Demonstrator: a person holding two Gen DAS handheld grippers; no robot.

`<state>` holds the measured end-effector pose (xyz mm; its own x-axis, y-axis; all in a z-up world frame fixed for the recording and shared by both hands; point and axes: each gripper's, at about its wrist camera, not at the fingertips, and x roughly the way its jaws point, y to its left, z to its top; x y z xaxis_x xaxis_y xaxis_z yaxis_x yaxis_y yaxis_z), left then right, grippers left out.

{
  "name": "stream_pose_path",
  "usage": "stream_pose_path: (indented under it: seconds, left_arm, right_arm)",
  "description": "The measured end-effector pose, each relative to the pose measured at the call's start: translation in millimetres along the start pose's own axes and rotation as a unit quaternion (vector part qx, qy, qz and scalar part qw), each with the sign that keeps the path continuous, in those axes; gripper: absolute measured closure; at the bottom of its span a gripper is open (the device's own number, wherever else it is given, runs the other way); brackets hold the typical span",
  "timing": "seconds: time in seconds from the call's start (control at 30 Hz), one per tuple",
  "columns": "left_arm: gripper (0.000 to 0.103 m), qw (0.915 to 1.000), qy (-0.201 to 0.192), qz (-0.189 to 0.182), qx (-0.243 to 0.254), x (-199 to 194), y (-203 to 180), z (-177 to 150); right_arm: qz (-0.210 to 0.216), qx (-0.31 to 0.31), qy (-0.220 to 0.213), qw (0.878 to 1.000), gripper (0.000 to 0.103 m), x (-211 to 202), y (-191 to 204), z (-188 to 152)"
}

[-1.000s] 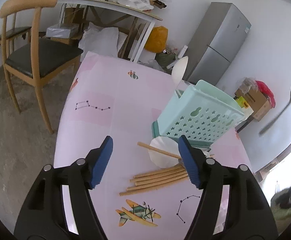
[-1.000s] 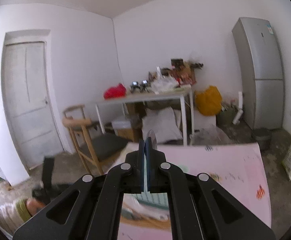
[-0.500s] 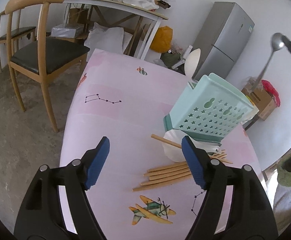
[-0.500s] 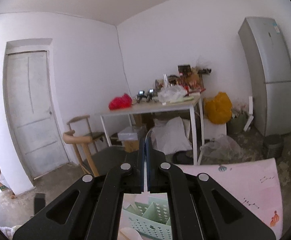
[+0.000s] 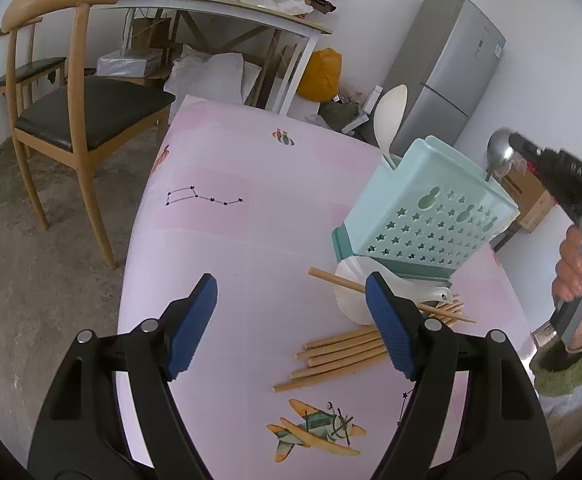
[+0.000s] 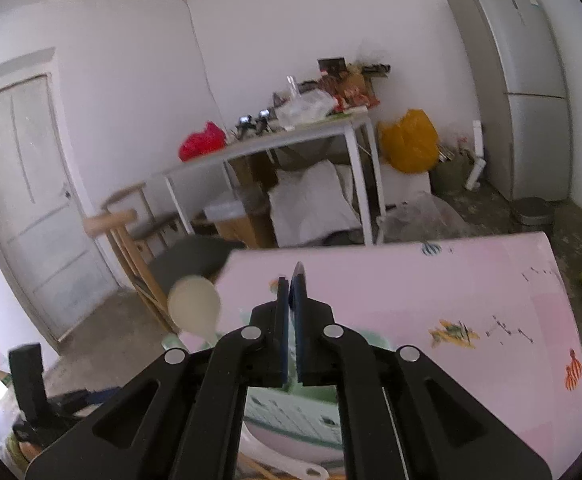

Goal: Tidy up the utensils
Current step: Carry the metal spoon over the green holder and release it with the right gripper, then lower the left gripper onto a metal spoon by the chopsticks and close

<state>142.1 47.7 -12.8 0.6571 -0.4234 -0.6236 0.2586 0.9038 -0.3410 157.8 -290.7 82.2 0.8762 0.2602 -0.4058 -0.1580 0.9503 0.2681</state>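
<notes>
**One spoon racked, a second at the rim, the rest still on the cloth**

Two grippers are at work. The right gripper (image 6: 290,292) is clamped almost shut on a metal spoon (image 5: 498,151), held by the bowl with the handle hanging down; in the left wrist view the handle already dips behind the far rim of the mint-green utensil basket (image 5: 431,216), so this piece looks all but delivered, though not yet let go. The left gripper (image 5: 291,320) has its jaws wide apart, having just been opening further, with nothing between the blue pads; it hovers over the pink tablecloth (image 5: 231,240), just short of the loose pieces.

Inside the basket a cream-coloured spoon (image 5: 389,114) stands upright at the back corner, so at least one piece is put away. Which compartment each spoon occupies cannot be told.

Left on the cloth in front of the basket are a bundle of wooden chopsticks (image 5: 339,354), lying side by side with one or two crossing the others, and a white ladle-like spoon (image 5: 351,292) tucked partly under the basket's base. By this reckoning the job is under halfway, with the chopsticks the bulk of what remains and the empty left gripper best placed to take them.
</notes>
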Motion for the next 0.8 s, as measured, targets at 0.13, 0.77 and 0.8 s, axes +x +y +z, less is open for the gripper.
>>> stream_pose_path:
  seconds: [0.13,0.77,0.8]
  left_arm:
    - [0.030,1.0000,0.003,-0.004,0.002,0,-3,-2]
    - [0.030,0.9995,0.012,0.014,0.027,-6,-26,-8]
    - [0.030,0.9994,0.013,0.016,0.029,-6,-27,-8]
  right_arm:
    - [-0.014,0.005,-0.003,1.000,0.098,-13,-7,-7]
    - [-0.019,0.002,0.055,0.998,0.062,-70,30,-104]
    - [-0.013,0.005,0.068,0.998,0.062,-66,33,-113]
